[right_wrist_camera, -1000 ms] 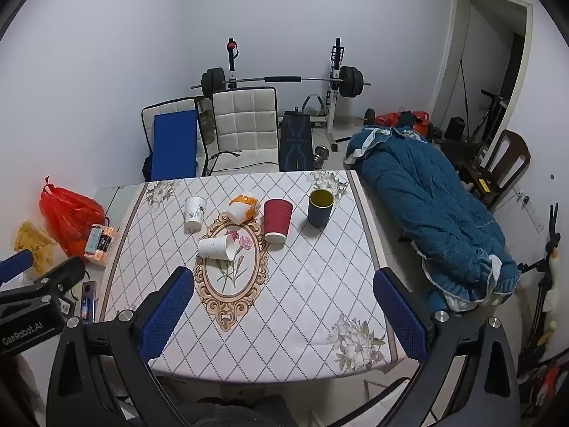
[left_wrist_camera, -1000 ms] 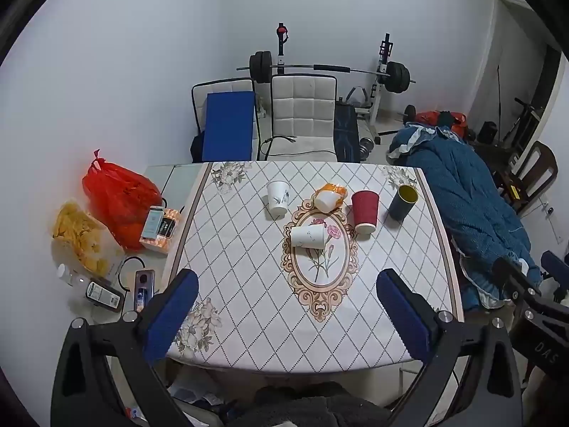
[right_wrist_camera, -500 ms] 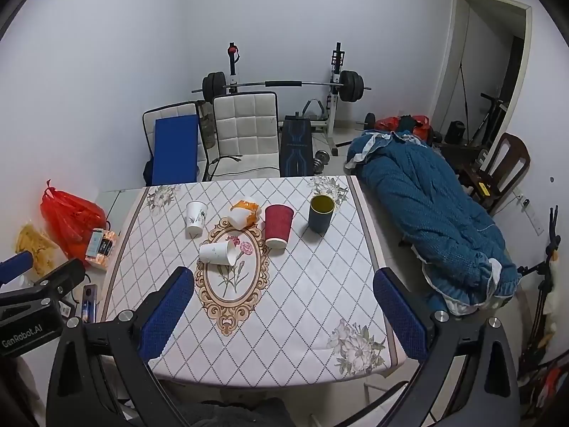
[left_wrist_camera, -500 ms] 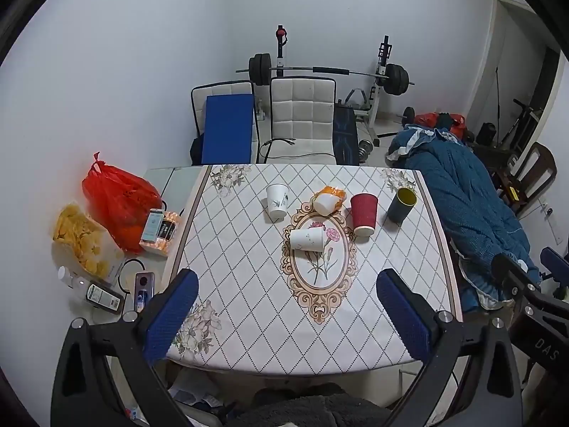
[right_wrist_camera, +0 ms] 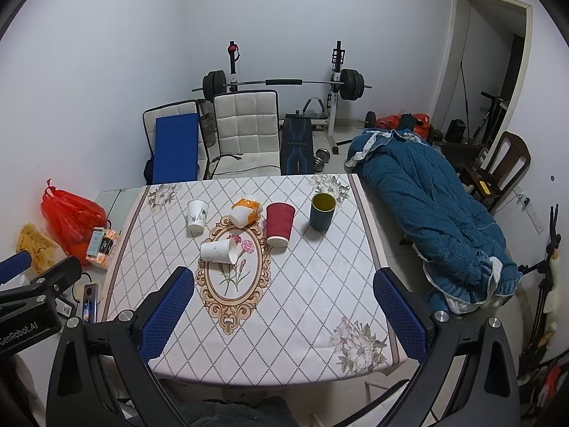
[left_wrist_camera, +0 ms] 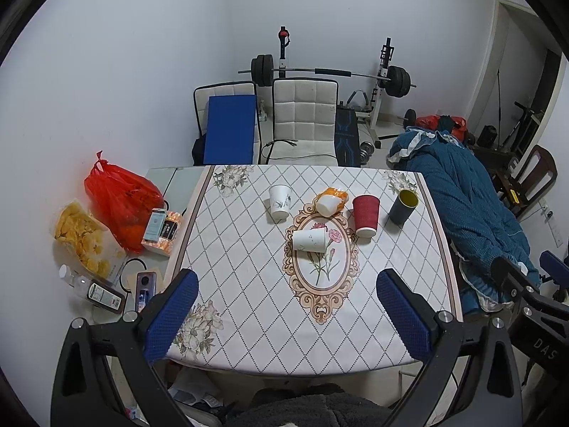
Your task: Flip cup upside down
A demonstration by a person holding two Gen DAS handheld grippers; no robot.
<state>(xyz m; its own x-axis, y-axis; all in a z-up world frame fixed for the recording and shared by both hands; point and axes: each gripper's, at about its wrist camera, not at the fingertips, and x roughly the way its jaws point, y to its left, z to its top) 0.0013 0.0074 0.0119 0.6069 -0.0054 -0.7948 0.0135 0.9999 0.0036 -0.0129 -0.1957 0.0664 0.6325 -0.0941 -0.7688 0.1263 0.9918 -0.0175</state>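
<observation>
Approach step; both tools, left (left_wrist_camera: 284, 306) and right (right_wrist_camera: 282, 302), spread apart, empty, above surface (right_wrist_camera: 320, 284); next reach navy cup (right_wrist_camera: 322, 211), upright, grip wall, invert.

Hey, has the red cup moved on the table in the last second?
No. The red cup stands at the same spot just right of the oval flower medallion, between the orange cup and the dark cup.

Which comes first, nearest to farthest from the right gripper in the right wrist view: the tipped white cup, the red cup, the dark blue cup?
From the right gripper, open above the table's near edge:
1. Tipped white cup, on its side, left of centre on the oval pattern.
2. Red cup, upright, beyond it near the middle.
3. Dark blue cup, upright, farthest back, to the right.
</observation>
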